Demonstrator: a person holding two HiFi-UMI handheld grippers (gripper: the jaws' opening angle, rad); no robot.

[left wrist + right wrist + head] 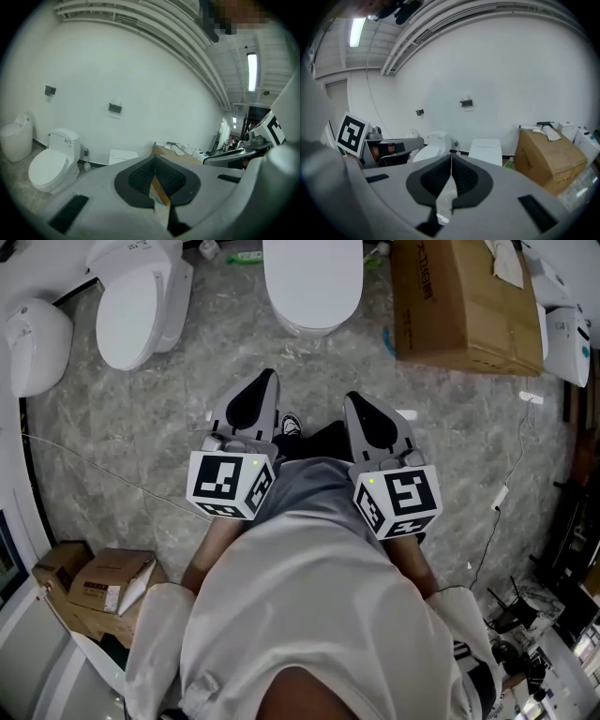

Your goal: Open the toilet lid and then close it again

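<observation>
A white toilet [312, 282] stands straight ahead at the top of the head view, its lid down. Its tank [485, 151] shows just past the jaws in the right gripper view, and also as the tank [123, 156] in the left gripper view. My left gripper [267, 379] and right gripper [352, 399] are held side by side over the stone floor, short of the toilet and apart from it. Both point toward it. The left gripper [154, 163] is shut with nothing between its pads. The right gripper [451, 157] is shut and empty too.
A second toilet [141, 306] stands to the left, with a third [37, 343] at the far left. A large cardboard box [459, 301] sits right of the middle toilet. Smaller boxes [94, 587] lie at the lower left. A cable [511, 479] runs along the floor at the right.
</observation>
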